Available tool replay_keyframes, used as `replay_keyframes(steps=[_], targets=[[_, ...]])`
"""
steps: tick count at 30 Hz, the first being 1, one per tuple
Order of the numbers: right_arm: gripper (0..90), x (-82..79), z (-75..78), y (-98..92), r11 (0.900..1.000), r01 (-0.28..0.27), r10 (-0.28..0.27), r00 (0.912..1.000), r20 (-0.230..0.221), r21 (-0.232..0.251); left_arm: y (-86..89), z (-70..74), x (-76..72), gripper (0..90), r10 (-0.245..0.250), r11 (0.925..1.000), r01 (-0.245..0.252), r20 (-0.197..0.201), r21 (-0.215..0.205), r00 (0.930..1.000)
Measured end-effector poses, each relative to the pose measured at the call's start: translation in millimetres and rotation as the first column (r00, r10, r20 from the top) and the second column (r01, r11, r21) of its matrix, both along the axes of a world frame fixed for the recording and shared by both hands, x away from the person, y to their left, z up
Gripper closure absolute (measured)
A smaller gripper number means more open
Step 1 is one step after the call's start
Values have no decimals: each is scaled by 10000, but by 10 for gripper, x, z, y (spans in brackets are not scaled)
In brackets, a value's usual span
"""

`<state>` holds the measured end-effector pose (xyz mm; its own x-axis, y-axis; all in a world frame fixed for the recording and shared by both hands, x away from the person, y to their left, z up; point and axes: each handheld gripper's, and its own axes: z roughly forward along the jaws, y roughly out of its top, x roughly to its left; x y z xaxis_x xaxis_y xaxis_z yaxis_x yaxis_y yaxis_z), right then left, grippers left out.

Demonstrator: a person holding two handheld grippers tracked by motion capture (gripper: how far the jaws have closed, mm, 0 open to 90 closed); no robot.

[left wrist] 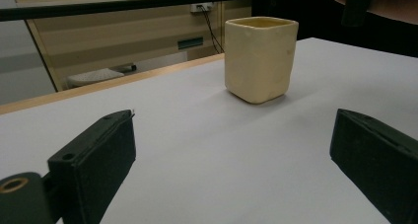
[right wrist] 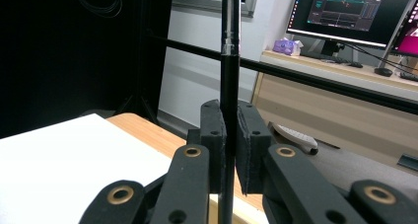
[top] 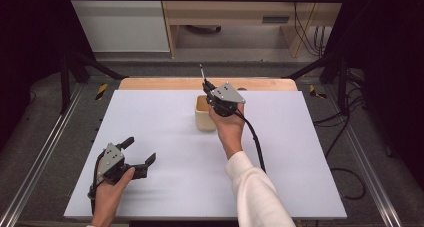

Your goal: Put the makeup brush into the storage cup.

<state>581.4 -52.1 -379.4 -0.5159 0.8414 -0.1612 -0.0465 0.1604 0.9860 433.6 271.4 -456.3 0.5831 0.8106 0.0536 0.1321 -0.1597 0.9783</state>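
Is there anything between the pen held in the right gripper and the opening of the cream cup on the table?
Nothing visible stands in the way. The right gripper is shut on the pen just above and beside the cream cup, whose mouth is open. The left gripper rests open, far off at the table's near left.

A wooden cabinet (top: 235, 17) stands beyond the white table (top: 165, 152); monitors (right wrist: 351, 12) glow on a desk.

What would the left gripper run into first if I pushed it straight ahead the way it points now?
Most likely the cream cup. It stands upright on the white table ahead of the open left gripper, slightly right of centre between the jaws, with bare tabletop before it. Depth is hard to judge.
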Motion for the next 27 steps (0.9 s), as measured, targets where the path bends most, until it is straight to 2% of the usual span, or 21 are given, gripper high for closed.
replay_keyframes(steps=[27], targets=[[835, 24, -128, 44, 9997, -96, 91, 9997, -244, -232, -9, 0, -1, 34, -43, 10000, 43, 56, -61, 10000]])
